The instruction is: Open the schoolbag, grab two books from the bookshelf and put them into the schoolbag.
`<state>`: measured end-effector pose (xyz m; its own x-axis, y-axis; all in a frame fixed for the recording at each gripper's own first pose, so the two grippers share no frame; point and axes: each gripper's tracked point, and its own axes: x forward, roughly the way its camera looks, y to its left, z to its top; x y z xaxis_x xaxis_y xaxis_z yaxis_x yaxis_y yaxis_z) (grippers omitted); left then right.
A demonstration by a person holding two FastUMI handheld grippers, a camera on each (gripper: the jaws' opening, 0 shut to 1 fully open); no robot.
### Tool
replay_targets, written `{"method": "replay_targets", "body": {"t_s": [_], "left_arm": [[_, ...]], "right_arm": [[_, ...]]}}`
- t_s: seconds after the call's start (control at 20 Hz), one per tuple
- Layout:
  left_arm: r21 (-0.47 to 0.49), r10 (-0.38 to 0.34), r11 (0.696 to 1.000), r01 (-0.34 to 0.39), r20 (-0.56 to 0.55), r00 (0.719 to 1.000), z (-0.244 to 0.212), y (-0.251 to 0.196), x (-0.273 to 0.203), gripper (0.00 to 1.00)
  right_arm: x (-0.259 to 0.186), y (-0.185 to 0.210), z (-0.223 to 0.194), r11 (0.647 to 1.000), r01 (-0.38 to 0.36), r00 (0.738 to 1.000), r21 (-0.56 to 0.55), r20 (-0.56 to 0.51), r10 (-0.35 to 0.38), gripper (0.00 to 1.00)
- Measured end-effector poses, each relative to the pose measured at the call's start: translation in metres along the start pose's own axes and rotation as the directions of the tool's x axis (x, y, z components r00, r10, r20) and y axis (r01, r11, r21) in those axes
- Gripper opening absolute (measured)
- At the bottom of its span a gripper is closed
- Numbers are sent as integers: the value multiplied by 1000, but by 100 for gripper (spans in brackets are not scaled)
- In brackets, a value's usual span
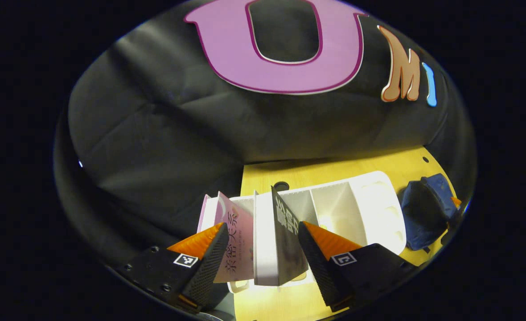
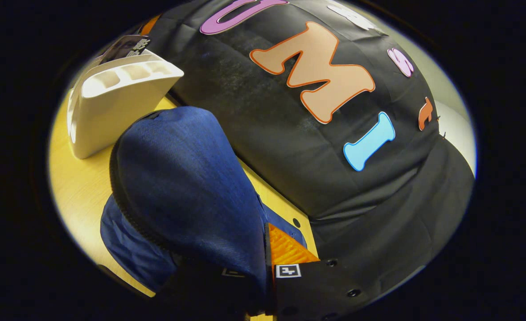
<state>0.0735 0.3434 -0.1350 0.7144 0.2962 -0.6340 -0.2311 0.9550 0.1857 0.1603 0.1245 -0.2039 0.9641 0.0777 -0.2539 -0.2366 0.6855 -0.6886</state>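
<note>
book-fetching step: left tongs (image 1: pixel 260 261) released astride two books (image 1: pixel 267 240) at 6 o'clock; right tongs (image 2: pixel 263 267) clenched on schoolbag flap (image 2: pixel 187 187); next, clench and lift.

We see both views sharp at the centre and bent hard at the fisheye edges. Warm light glares off the yellow table (image 1: pixel 267 307) and blows out the white bookshelf (image 1: pixel 374 209); the schoolbag (image 2: pixel 187 187) lies softly shadowed.
</note>
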Motion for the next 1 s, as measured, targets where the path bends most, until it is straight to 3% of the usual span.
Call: {"method": "replay_targets", "body": {"t_s": [0.2,0.35,0.55,0.7,0.85,1.0], "left_arm": [[4,-12,1000,12,-138,990,-18,-3,21,90],[-12,-48,999,47,-250,967,-36,-12,38,87],[8,-71,997,79,-350,934,-45,-25,49,75],[25,-113,991,133,-395,912,-41,-44,48,57],[42,-137,984,173,-443,886,-42,-61,53,49],[18,-132,986,164,-510,850,-55,-65,61,45]], "right_arm": [[-6,-9,-1,1000,-3,1000,24,-4,3,7],[-9,-13,-3,1000,-1,1000,25,-5,1,7],[-13,-17,-8,1000,5,1000,21,-9,-5,7],[-15,-20,-11,999,15,1000,30,-13,-14,7],[-16,-23,-13,999,17,1000,29,-13,-17,7],[-18,-29,-15,999,19,1000,37,-10,-19,7]]}}
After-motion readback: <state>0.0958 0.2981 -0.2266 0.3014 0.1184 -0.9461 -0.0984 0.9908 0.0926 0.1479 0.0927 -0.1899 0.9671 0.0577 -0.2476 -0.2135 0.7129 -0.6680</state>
